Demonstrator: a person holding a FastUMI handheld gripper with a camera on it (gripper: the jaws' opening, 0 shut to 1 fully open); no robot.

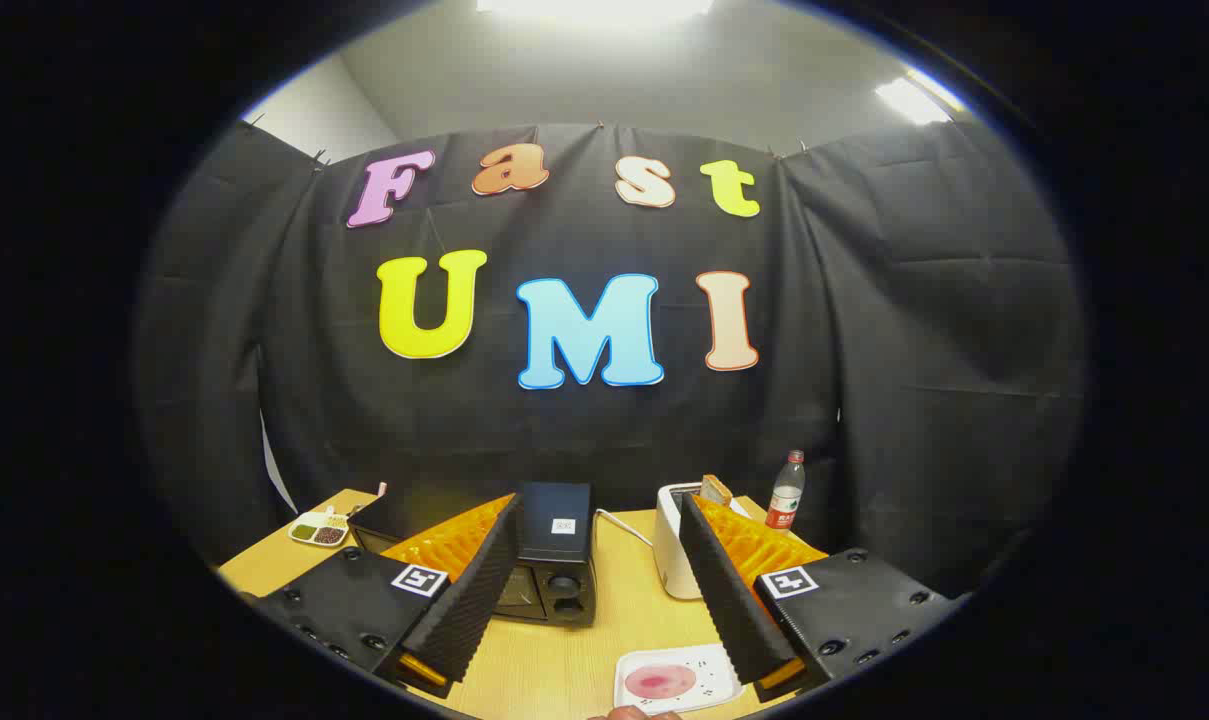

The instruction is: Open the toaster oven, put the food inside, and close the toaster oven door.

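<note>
A black toaster oven (pixel 549 560) stands on the wooden table (pixel 554 665), its door closed, partly behind my left finger (pixel 474 595). A white square plate (pixel 676 680) with a pink round piece of food (pixel 661 682) lies near the front of the table, just inside my right finger (pixel 729 600). My gripper (pixel 604 640) hovers above the table, open, with nothing between its fingers. The oven lies just ahead, the plate below and between the fingertips.
A white pop-up toaster (pixel 676 545) with a slice of bread (pixel 716 489) stands right of the oven. A plastic bottle (pixel 785 492) is behind it at the table's far right. A small dish of seeds (pixel 319 529) sits at the far left. A fingertip (pixel 636 713) shows at the plate's near edge.
</note>
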